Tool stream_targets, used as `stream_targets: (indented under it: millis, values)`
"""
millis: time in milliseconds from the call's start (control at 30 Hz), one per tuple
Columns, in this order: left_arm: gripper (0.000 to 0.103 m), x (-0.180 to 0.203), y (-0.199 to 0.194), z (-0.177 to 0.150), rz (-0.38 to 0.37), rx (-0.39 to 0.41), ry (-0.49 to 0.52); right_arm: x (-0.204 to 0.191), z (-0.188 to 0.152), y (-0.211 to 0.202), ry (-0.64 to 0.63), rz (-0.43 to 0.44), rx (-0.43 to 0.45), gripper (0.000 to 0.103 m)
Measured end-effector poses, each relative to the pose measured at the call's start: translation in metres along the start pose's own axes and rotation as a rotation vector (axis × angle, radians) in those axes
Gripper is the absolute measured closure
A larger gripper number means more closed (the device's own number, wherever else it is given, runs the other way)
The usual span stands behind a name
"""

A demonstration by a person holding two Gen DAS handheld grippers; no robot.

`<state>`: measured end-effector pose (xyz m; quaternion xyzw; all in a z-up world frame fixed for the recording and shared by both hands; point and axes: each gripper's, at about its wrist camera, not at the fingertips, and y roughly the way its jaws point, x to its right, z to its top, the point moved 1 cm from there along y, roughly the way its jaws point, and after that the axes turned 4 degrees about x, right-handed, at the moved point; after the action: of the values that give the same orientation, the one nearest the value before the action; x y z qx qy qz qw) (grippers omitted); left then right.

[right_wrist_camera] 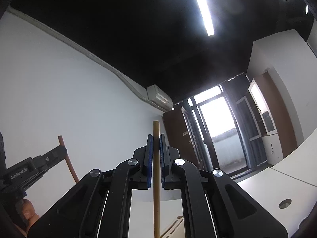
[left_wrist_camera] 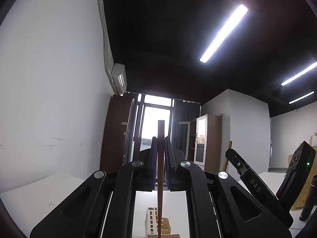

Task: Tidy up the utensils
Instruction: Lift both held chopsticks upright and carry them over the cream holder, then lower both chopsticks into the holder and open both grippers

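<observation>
My left gripper (left_wrist_camera: 160, 140) is shut on a reddish-brown wooden stick (left_wrist_camera: 160, 158), a utensil handle that stands upright between the blue pads, its top above the fingertips. Below it on the white table (left_wrist_camera: 29, 196) lies a pale wooden utensil holder (left_wrist_camera: 152, 220) with slots. My right gripper (right_wrist_camera: 156, 138) is shut on a lighter tan wooden stick (right_wrist_camera: 156, 188), also upright. In the right wrist view the left gripper (right_wrist_camera: 57, 152) shows at far left with its reddish stick (right_wrist_camera: 68, 162). In the left wrist view the right gripper (left_wrist_camera: 231, 152) shows at right with its tan stick (left_wrist_camera: 227, 154).
Both cameras point upward at a white wall (left_wrist_camera: 49, 79), a dark ceiling with strip lights (left_wrist_camera: 223, 33), a window door (right_wrist_camera: 223, 130) and brown cabinets (left_wrist_camera: 208, 140). A brown paper bag (left_wrist_camera: 305, 186) and a dark cylinder (left_wrist_camera: 309, 198) stand at the right. The table has a round cable hole (right_wrist_camera: 285, 203).
</observation>
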<state>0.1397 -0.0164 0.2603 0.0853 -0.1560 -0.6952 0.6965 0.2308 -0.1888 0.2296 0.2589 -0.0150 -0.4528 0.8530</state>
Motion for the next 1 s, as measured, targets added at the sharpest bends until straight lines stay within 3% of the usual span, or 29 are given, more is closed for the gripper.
stream_targets:
  millis: [167,600,1000]
  values:
    - [0.096,0.003,0.018,-0.017,-0.004,-0.04,0.002,-0.001,-0.008,0.008,-0.004,0.016,0.027,0.096]
    - [0.096,-0.011,0.039,-0.069,-0.041,-0.223,0.006,0.006,-0.054,0.025,-0.031,0.035,-0.169,0.096]
    - [0.096,-0.025,0.035,-0.096,-0.081,-0.273,0.017,0.006,-0.069,0.024,-0.061,0.012,-0.249,0.096]
